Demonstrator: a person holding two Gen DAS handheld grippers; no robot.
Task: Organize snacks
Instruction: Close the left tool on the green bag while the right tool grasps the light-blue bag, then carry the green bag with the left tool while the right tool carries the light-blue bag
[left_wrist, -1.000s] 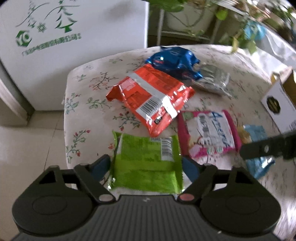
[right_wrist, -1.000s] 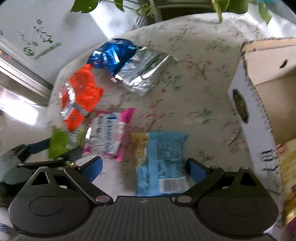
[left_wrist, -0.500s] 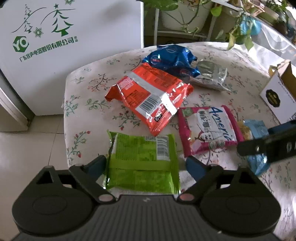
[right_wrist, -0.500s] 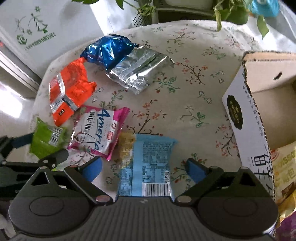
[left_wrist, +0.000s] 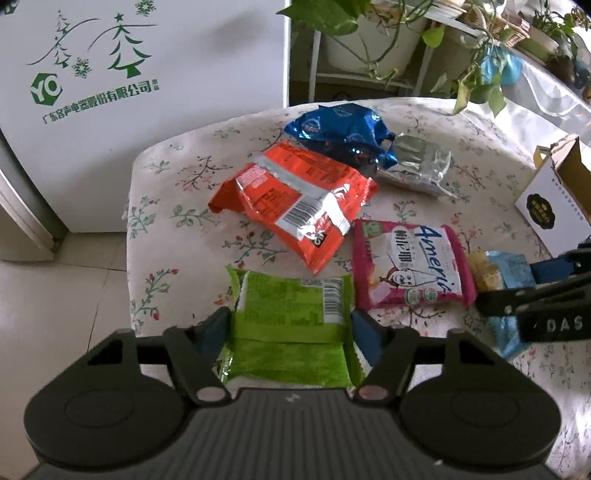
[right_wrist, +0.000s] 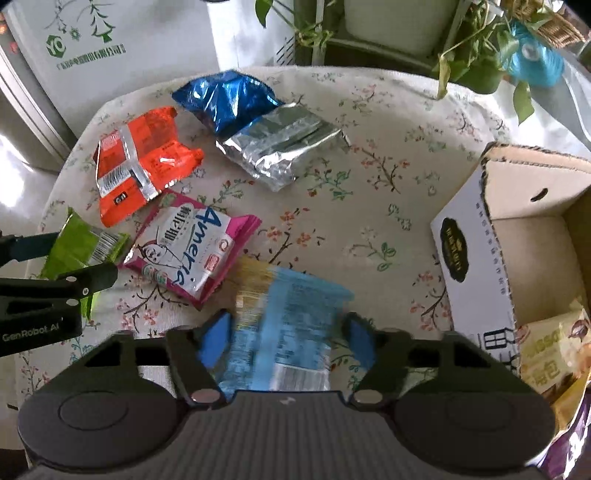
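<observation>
Right wrist view shows a cardboard box (right_wrist: 476, 258) standing open at the right edge of the desk (right_wrist: 369, 206), with a yellow snack bag (right_wrist: 550, 354) lying inside it and a purple packet (right_wrist: 576, 443) at its near corner. On the flowered cloth lie a blue bag (right_wrist: 225, 96), a silver bag (right_wrist: 280, 147), an orange bag (right_wrist: 136, 162) and a pink packet (right_wrist: 188, 243). Half a second ago both tongs stood wide, with a packet between the pads but not touched. Now both have just been closing. The left tongs (left_wrist: 291, 328) are clenched on the green packet (left_wrist: 291, 317), with a blue pad pressing each side of it, at the near edge of the desk. The right tongs (right_wrist: 284, 332) are grasping the light blue packet (right_wrist: 291, 317), which looks blurry and sits just beside the pink packet. In the left wrist view the right tongs (left_wrist: 517, 291) show at the right side, over that same light blue packet (left_wrist: 506, 269).
</observation>
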